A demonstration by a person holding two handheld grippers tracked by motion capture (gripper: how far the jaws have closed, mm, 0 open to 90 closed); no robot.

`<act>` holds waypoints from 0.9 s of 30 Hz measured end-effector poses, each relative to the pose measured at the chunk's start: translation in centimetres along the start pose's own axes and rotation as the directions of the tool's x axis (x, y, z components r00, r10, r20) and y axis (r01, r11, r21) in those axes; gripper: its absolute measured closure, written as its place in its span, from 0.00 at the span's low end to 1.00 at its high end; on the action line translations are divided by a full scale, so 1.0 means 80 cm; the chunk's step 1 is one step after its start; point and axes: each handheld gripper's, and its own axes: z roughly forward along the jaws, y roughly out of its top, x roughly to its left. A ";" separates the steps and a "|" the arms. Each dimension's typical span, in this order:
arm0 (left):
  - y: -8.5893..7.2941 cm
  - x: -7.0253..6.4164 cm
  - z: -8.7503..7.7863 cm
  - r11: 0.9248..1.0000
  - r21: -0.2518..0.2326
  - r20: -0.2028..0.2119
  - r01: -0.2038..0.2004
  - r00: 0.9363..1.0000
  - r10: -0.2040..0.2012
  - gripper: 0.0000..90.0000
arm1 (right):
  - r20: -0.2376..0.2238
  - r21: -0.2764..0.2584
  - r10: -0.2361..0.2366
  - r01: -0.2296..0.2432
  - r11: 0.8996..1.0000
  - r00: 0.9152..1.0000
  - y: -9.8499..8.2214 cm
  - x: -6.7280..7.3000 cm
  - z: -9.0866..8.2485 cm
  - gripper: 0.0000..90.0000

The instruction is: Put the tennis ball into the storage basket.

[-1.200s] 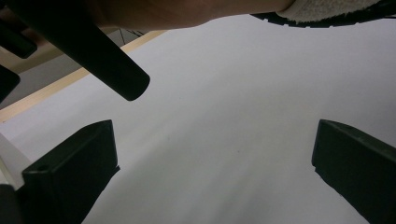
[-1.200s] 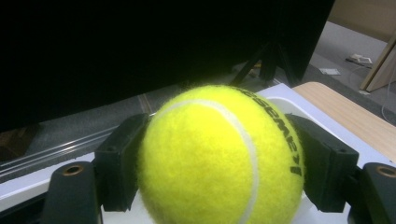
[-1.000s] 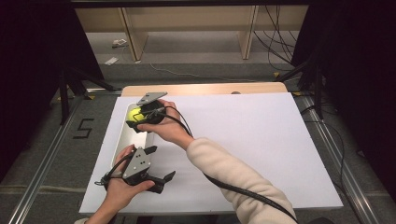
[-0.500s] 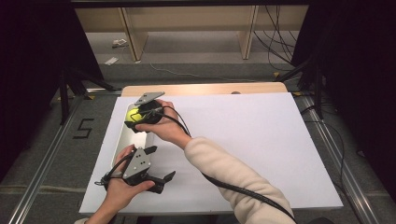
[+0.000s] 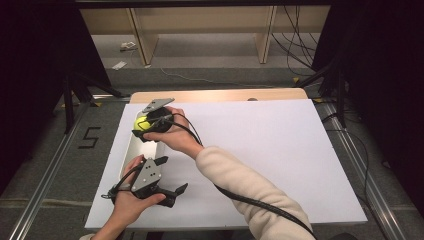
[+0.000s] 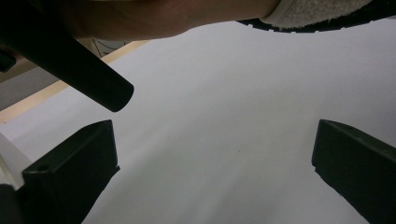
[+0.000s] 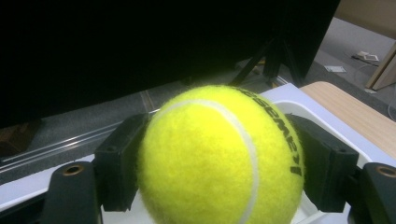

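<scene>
A yellow tennis ball (image 5: 141,122) is clamped in my right gripper (image 5: 146,130), which the right hand has carried across to the table's left side. The ball hangs just above the far end of a narrow white tray (image 5: 129,152). In the right gripper view the ball (image 7: 219,154) bulges between both black pads (image 7: 119,172), with the tray's rim (image 7: 299,105) behind it. My left gripper (image 5: 170,176) rests low near the front left edge, jaws wide apart. In the left gripper view the left gripper (image 6: 210,172) has nothing but white sheet between its fingers.
A white sheet (image 5: 280,150) covers the table, with a wooden strip (image 5: 225,95) along the far edge. The right forearm in a cream sleeve (image 5: 245,190) and its black cable (image 5: 265,207) cross the front middle. Dark curtains flank both sides; shelving stands beyond.
</scene>
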 end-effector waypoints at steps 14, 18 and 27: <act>0.000 0.000 0.000 1.000 0.001 0.000 -0.002 1.000 0.002 0.00 | 0.005 0.015 0.003 -0.003 1.000 1.000 -0.002 -0.002 0.006 0.30; 0.000 -0.001 0.000 1.000 0.000 0.001 -0.001 1.000 0.001 0.00 | 0.004 0.021 -0.001 0.000 1.000 1.000 -0.002 -0.002 0.008 0.30; 0.000 -0.001 0.000 1.000 0.000 0.002 0.000 1.000 0.000 0.00 | 0.004 0.034 0.001 -0.001 0.999 1.000 -0.003 -0.002 0.013 0.29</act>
